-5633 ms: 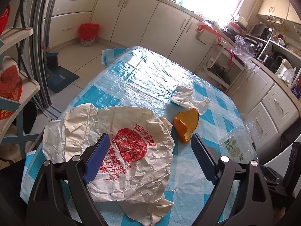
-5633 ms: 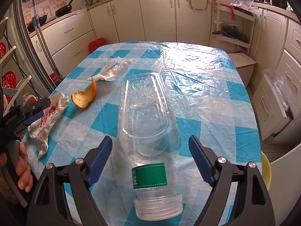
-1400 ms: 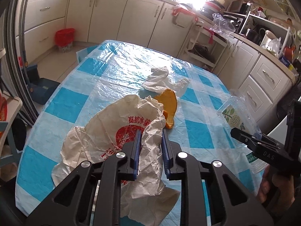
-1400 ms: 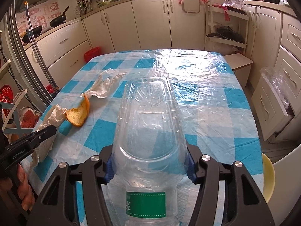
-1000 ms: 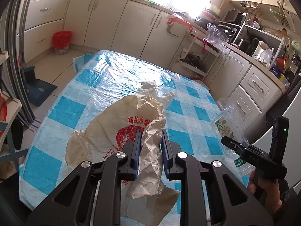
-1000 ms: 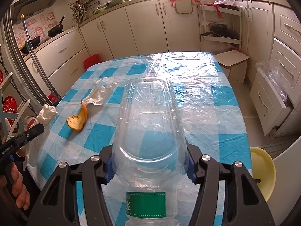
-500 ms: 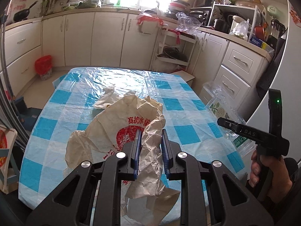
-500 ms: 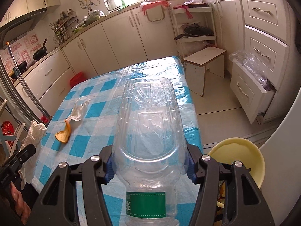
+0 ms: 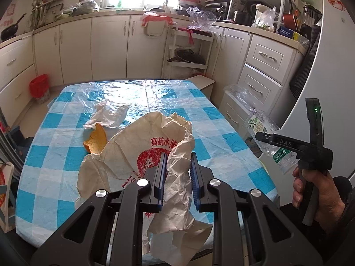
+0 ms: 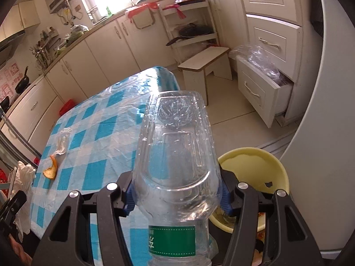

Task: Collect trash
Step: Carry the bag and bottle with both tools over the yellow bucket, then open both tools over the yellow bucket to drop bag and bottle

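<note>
Cream kitchen cabinets (image 9: pixel 106 48) are seen behind a table covered with a blue-and-white checked plastic tablecloth (image 9: pixel 55 155), window light glaring above the counter. On the cloth lie an orange curved fruit peel (image 9: pixel 95 143) and, just beyond it and touching or nearly so, a crumpled whitish plastic wrapper (image 9: pixel 106 116). A creased beige paper bag with a red printed stamp (image 9: pixel 144 153) is pinched by the left gripper (image 9: pixel 177 177), blue pads pressed onto a fold of the paper, the rest of the bag hanging loose above the near table edge. A clear crushed plastic bottle with a green label (image 10: pixel 175 177) is clamped across its body by the right gripper (image 10: pixel 176 196), base pointing away, cap end toward the camera. In the right wrist view the bottle is held at the table's right edge, with a pale yellow round plastic bin (image 10: pixel 255 173) on the floor just beyond and below it, something dark and small visible inside. In the left wrist view the right hand (image 9: pixel 310 190) is seen gripping the black handle, bottle projecting up and left. A red small waste basket (image 9: pixel 40 87) stands by the far cabinets
</note>
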{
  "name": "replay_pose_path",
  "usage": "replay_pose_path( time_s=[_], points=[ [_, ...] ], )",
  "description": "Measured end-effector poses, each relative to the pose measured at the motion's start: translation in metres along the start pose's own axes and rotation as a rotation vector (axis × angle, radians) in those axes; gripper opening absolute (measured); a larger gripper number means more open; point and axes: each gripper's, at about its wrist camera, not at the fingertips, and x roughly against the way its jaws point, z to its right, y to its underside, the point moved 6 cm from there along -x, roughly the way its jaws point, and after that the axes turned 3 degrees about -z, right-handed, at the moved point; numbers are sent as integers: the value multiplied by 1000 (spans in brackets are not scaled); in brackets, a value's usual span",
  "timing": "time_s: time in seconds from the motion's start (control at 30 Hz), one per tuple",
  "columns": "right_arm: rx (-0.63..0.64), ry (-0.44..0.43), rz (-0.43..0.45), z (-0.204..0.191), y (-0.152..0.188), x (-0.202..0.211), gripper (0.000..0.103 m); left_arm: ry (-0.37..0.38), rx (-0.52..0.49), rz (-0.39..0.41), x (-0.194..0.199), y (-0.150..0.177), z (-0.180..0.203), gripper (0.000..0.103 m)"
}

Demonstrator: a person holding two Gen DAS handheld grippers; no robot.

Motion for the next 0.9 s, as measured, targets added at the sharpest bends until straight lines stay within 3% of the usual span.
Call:
replay_pose_path(
  time_s=[0.2,0.3,0.4,0.57,0.7,0.9],
  points=[
    [-122,139,-170,51,3,-41,58,63,-19,-25,-13,-7,27,19],
    [-195,182,-201,77,-13,-47,61,102,-41,-33,-21,-14,49,19],
    [-148,172,-135,78,-52,-27,65,151,-62,-57,-34,-20,74,19],
    [-35,108,78,69,-104,25,83,244,-95,-124,-71,-24,131,19],
    [-212,-26,132,91,-114,37,84,333,-85,-191,-111,-26,178,19],
    [-249,-57,236,97,-133,65,84,407,-22,-310,-184,-19,236,21]
  ],
)
